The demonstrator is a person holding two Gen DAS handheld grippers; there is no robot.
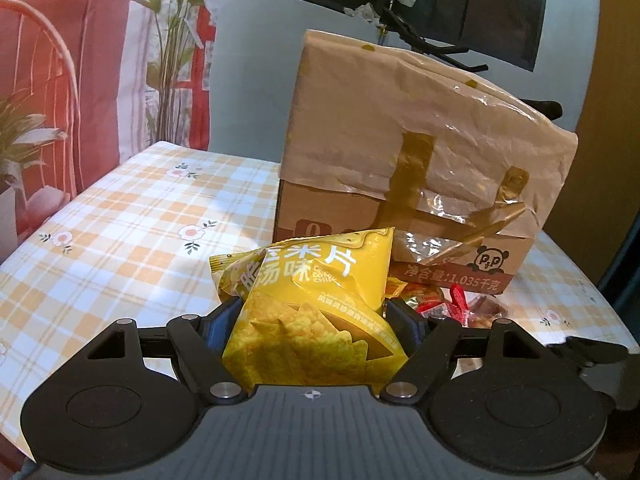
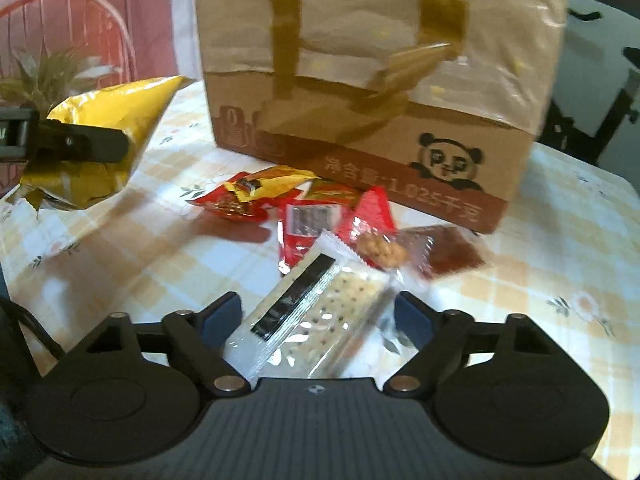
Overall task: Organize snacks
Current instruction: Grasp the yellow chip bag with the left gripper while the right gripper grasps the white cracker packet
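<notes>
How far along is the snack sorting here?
Nothing visibly stowed yet. In hand: left tongs clamp the yellow chip bag; right tongs straddle the cracker pack, grip unclear. Left: red packets loose before the cardboard box.

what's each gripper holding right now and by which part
The left gripper clamps the yellow chip bag across its lower middle. The right gripper has the clear cracker packet between its jaws; contact unclear.

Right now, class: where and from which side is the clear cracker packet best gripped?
Across the narrow width of the cracker packet, coming in from its near end. It is long and flat, and the right gripper already straddles it, one finger on each long edge.
</notes>
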